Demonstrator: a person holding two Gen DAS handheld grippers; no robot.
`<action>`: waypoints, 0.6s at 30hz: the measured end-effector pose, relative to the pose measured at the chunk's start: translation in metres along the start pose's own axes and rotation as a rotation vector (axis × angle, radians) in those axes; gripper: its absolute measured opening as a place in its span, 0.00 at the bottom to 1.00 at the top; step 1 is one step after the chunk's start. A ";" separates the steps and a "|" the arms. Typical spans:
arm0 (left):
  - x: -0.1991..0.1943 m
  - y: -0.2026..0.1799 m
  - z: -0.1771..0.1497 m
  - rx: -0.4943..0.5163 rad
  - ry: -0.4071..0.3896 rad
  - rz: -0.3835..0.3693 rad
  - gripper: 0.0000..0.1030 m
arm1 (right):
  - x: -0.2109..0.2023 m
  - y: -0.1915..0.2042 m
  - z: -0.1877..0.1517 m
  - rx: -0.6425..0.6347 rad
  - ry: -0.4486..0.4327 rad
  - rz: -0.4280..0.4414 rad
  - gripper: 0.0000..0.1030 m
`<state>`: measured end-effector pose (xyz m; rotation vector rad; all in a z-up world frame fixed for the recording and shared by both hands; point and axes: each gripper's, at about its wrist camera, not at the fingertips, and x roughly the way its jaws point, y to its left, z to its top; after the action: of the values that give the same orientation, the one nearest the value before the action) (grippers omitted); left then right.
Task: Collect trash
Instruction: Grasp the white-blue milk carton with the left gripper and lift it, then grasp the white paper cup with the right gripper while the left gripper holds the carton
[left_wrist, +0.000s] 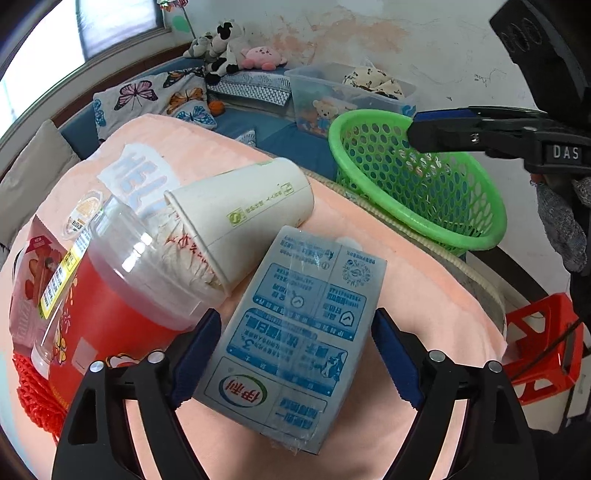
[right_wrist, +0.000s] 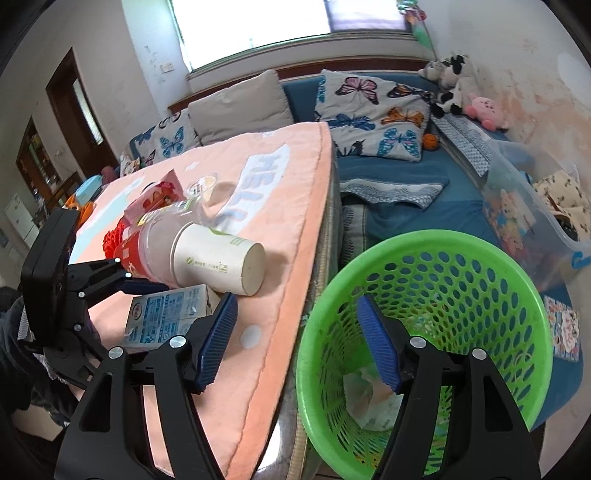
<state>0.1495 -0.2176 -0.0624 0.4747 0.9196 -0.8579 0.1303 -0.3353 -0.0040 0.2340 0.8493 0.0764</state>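
The left gripper (left_wrist: 295, 354) points steeply downward over the near part of the peach-covered table (left_wrist: 424, 280), its two black arms spread into a wide V. Its blue pads (left_wrist: 397, 360) stand apart, one on each side of the milk carton (left_wrist: 291, 332); the left pad lies close against the carton's edge, while the right pad shows a slight gap. The right gripper (right_wrist: 297, 341) tilts downward at the table's right edge, its jaws parted with nothing between them. A grey knitted glove (left_wrist: 565, 225) covers the hand holding it.
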 end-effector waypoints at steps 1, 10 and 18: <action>-0.001 -0.002 -0.001 0.002 -0.008 0.005 0.74 | 0.002 0.001 0.001 -0.003 0.004 0.003 0.66; -0.031 -0.011 -0.017 -0.021 -0.067 0.008 0.66 | 0.017 0.008 0.009 -0.017 0.037 0.079 0.67; -0.066 -0.006 -0.040 -0.079 -0.102 0.043 0.66 | 0.029 0.020 0.014 0.029 0.069 0.149 0.66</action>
<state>0.1033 -0.1653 -0.0282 0.3778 0.8433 -0.7966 0.1602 -0.3135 -0.0120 0.3234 0.9009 0.2123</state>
